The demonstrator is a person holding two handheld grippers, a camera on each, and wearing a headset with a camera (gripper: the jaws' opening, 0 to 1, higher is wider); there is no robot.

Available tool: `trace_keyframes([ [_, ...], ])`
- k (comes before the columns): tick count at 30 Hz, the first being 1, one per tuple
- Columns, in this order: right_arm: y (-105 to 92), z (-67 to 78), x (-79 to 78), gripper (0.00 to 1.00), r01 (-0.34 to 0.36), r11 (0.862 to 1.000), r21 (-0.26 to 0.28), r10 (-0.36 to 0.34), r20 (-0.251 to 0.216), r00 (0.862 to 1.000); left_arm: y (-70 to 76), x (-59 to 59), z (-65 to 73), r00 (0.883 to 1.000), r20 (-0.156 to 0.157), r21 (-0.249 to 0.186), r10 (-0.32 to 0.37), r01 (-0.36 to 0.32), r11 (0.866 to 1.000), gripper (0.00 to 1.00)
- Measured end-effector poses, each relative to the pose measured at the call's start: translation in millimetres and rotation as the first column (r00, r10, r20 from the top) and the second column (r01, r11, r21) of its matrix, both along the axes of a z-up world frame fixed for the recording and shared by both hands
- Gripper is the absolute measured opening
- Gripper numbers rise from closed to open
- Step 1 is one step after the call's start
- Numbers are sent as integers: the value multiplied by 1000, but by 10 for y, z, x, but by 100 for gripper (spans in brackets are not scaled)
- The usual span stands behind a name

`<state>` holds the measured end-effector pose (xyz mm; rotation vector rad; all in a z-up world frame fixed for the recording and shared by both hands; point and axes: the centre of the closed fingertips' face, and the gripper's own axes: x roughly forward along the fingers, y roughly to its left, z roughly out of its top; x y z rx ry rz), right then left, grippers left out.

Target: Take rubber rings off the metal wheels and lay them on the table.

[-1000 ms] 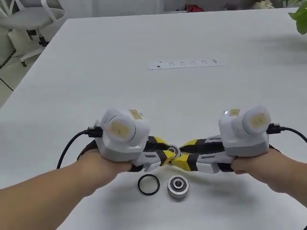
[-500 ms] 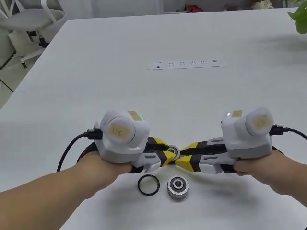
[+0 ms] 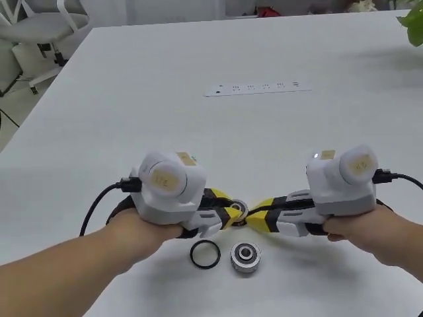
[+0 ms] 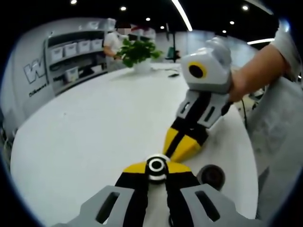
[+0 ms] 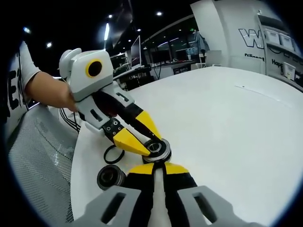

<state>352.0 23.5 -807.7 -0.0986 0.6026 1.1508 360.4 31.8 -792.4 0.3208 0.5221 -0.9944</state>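
A small metal wheel (image 3: 238,209) with a black rubber ring round it hangs just above the white table (image 3: 198,132), between the two sets of yellow-tipped jaws. My left gripper (image 3: 230,213) is shut on this wheel (image 4: 156,165) from the left. My right gripper (image 3: 250,222) comes in from the right with its jaws pressed together at the wheel's rim (image 5: 158,149), apparently pinching the rubber ring. On the table just below lie a loose black rubber ring (image 3: 205,254) and a bare metal wheel (image 3: 245,256).
A flush socket strip (image 3: 256,88) sits in the table's middle. An office chair (image 3: 39,26) stands past the far left corner and a plant (image 3: 413,23) at the far right. A black cable (image 3: 99,198) trails from the left gripper.
The right gripper has sunk slightly and drifted a little to the right; its tips stay at the held wheel. The left gripper, the loose ring and the bare wheel have not moved.
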Motion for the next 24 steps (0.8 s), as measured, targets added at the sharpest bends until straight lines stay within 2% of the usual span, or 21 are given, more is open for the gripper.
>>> trace_keyframes([
  [8,-37,8,40,0,50,999,16,-49,-46,998,3,-1,-1,1000,0,5,12,-12,1000,13],
  [11,-54,47,59,0,86,995,44,-82,-75,994,6,-6,-1,1000,3,12,13,-13,1000,13],
  [13,-73,33,57,0,88,995,42,-85,-75,994,4,-6,-1,1000,5,16,14,-14,1000,13],
  [18,-65,61,37,0,129,989,66,-120,-116,986,-2,-8,-1,1000,9,29,20,-20,999,13],
  [19,-71,77,41,0,143,986,80,-132,-125,983,0,-6,-4,1000,10,31,21,-21,999,13],
  [21,-31,177,67,0,179,973,145,-156,-159,975,-3,-6,-5,1000,12,33,19,-19,999,13],
  [24,-60,145,66,0,164,980,110,-148,-136,980,-5,-6,-6,1000,14,41,16,-17,999,13],
])
